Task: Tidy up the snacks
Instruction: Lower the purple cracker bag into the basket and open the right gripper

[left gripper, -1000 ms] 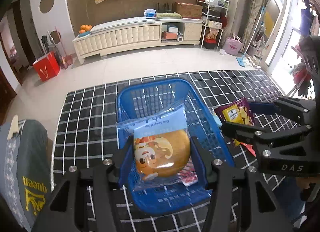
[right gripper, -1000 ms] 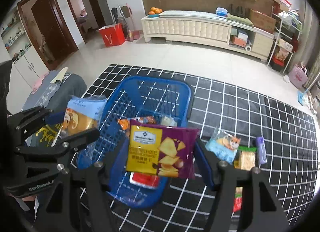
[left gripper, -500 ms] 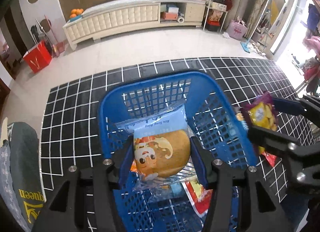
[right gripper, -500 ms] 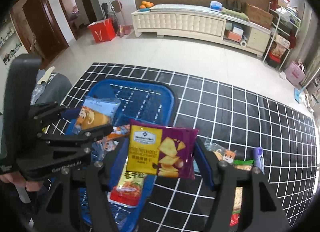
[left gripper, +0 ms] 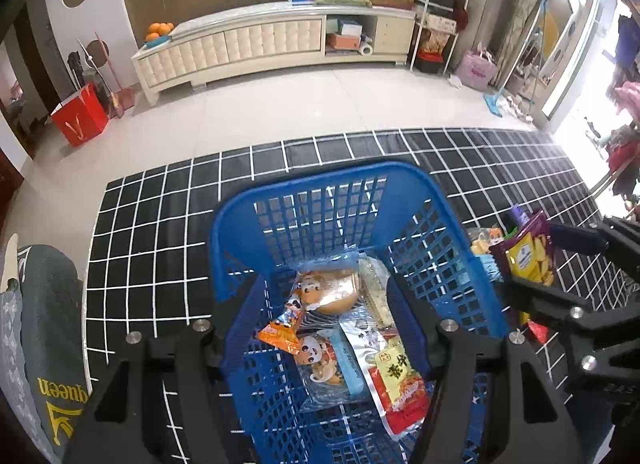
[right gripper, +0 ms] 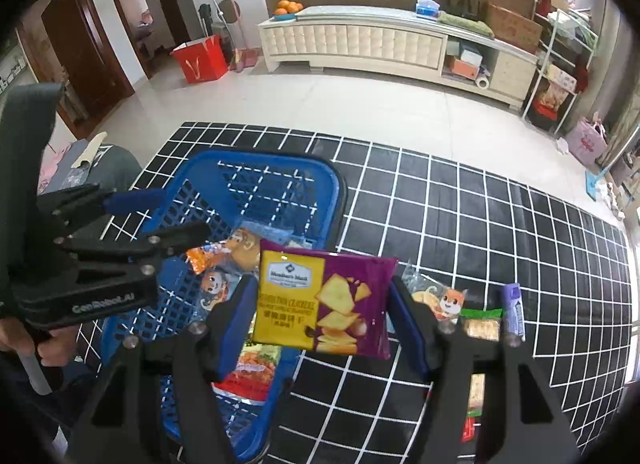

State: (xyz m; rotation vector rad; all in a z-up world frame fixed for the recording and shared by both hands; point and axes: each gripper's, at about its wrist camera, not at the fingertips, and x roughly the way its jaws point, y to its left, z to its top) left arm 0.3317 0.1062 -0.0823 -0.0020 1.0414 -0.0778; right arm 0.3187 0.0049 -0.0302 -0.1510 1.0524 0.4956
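My left gripper (left gripper: 324, 304) hangs with its blue-padded fingers (left gripper: 244, 312) spread wide and nothing between them, tilted downward. In the right wrist view it reaches in from the left side, the bare hand (right gripper: 44, 348) wrapped round its handle. My right gripper (right gripper: 320, 304) sits just to the right of the left one, at about the same height, its pads (right gripper: 236, 324) pressed in on both sides of a packet.

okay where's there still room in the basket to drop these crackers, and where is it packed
Free: the basket floor along its far wall, beyond the round cake, and the strip along its left wall beside the orange packet. Packed: the middle and near right, where packets overlap. The right gripper holds the crackers over the right rim; the left gripper is open above the pile.
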